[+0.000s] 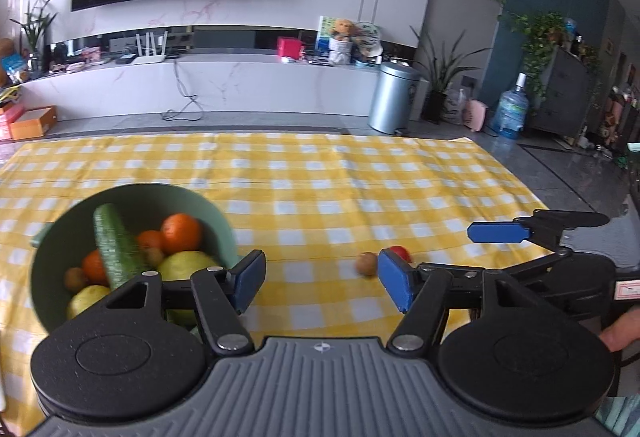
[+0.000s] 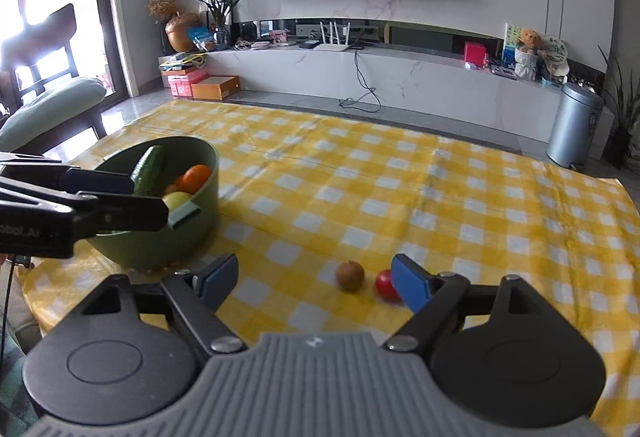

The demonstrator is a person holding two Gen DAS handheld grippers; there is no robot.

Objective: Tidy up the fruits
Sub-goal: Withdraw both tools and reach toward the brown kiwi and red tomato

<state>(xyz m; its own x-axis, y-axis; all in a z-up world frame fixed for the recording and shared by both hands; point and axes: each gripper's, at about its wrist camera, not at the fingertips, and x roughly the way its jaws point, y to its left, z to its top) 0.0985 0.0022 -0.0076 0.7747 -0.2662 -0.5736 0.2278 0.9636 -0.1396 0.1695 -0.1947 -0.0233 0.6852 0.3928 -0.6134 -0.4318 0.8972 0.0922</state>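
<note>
A green bowl [image 1: 216, 221] sits on the yellow checked cloth at the left and holds a cucumber [image 1: 114, 245], oranges [image 1: 181, 232], pale green fruits [image 1: 186, 264] and small brown fruits. A brown kiwi [image 1: 367, 263] and a red tomato [image 1: 401, 252] lie loose on the cloth. My left gripper [image 1: 320, 283] is open and empty, just right of the bowl. In the right wrist view the bowl [image 2: 160, 249] is at the left, with the kiwi [image 2: 350, 276] and tomato [image 2: 385, 283] just ahead. My right gripper [image 2: 314, 283] is open and empty; its right pad is next to the tomato.
The checked cloth [image 2: 440, 197] covers the table, whose far edge faces a white TV console [image 2: 400, 77]. A metal bin [image 2: 576, 125] stands on the floor at the right. A chair with a green cushion [image 2: 52, 109] stands at the table's left.
</note>
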